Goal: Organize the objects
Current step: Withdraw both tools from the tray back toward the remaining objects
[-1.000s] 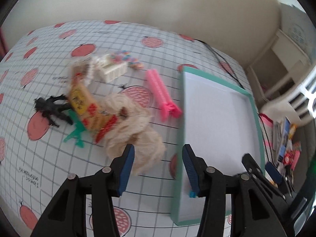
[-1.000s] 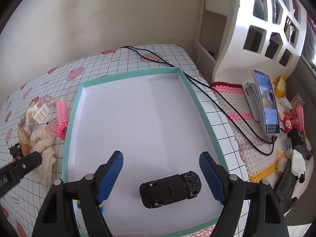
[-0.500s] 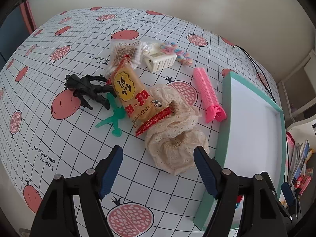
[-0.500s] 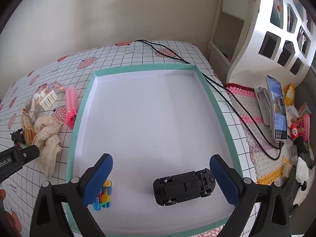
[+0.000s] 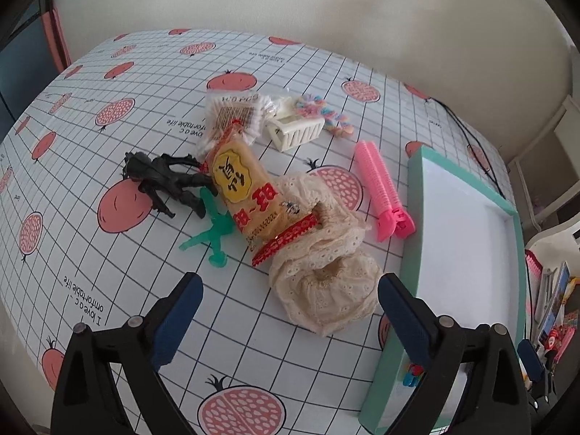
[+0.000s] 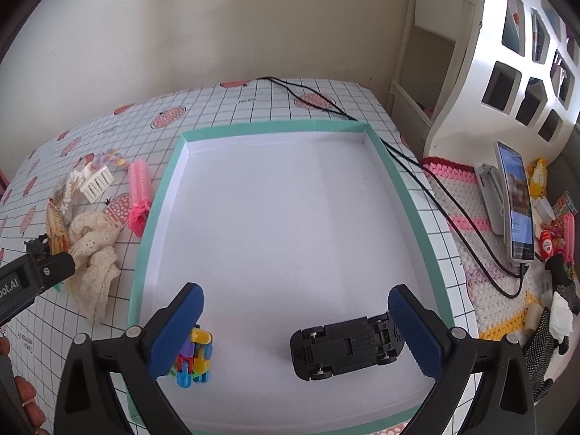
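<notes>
Worktop [image 5: 90, 275], covered in a grid cloth with pomegranate prints. Left claw [image 5: 286, 313]: jaws wide apart, empty, above the near edge. Cream lace cloth [image 5: 326, 272]: bunched, just beyond the claw. Snack packet [image 5: 250, 195]: lies partly on the cloth. Green figure [image 5: 214, 233] and black figure [image 5: 163, 181]: left of the packet, the green one touching it. Cotton swab bag [image 5: 232, 112], white comb-like piece [image 5: 295, 132], pastel beads [image 5: 326, 112]: toward the far edge. Pink hair roller [image 5: 380, 190]: between the cloth and the tray. Teal-rimmed tray [image 5: 417, 217]: right side, white inside.
</notes>
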`<state>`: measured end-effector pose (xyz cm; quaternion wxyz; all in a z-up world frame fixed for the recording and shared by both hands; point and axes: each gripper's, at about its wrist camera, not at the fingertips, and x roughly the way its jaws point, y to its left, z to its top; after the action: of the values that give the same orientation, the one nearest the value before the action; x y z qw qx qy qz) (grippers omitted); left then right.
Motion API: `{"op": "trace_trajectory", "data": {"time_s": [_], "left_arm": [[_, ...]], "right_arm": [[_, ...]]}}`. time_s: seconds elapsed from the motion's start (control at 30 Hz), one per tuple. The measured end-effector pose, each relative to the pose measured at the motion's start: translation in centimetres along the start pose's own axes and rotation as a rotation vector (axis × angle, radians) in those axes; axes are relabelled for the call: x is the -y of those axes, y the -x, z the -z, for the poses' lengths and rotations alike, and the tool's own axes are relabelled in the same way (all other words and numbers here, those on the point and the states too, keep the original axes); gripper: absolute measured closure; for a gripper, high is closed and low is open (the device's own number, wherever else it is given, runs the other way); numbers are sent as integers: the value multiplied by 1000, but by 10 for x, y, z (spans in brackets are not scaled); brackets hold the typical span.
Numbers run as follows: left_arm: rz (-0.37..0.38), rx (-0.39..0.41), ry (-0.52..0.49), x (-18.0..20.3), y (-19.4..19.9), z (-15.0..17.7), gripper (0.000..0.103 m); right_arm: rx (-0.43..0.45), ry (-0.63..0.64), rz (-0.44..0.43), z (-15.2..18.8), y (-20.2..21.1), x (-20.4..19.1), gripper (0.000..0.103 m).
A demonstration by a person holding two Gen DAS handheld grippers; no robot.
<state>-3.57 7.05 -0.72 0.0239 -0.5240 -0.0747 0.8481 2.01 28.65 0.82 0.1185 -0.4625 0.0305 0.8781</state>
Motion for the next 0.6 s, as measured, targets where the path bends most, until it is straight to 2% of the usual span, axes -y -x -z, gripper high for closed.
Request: {"op": "trace_trajectory", "data": {"time_s": [0.17, 0.33, 0.47, 0.6], "left_arm": [[42, 58, -22, 6, 10, -2, 6], [69, 72, -47, 7, 15, -7, 6], [103, 63, -1, -4, 13, -10, 6], [106, 80, 63, -20, 15, -16, 6]], "right_arm": [[11, -19, 2, -3, 4, 0, 0], [-4, 2, 12, -1, 2, -7, 0], [24, 18, 17, -3, 7, -15, 0], [89, 48, 9, -8, 18, -29, 0]]}}
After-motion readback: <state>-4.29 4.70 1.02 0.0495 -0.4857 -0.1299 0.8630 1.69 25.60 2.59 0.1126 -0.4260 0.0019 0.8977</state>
